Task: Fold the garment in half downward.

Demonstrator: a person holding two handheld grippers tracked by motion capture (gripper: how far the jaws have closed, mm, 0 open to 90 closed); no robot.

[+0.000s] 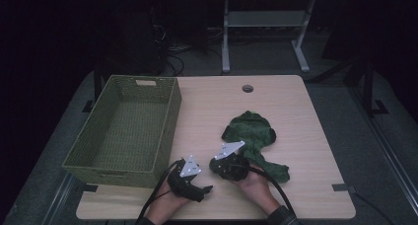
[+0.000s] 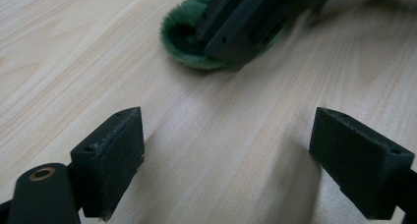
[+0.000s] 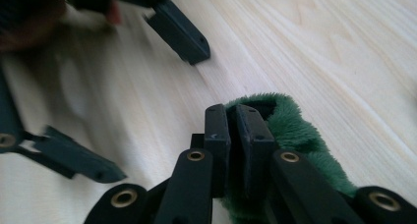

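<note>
My right gripper (image 3: 235, 117) is clamped on the near edge of the green fleece cloth (image 1: 252, 136), jaws nearly together with a fold pinched between them. The cloth lies on the table (image 1: 305, 121), right of the green basket (image 1: 125, 131). My left gripper (image 2: 226, 155) hovers wide and empty between basket and cloth.

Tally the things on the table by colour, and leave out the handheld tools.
Dark green: 1, the fuzzy cloth
Olive green: 1, the woven basket
Total: 2
</note>
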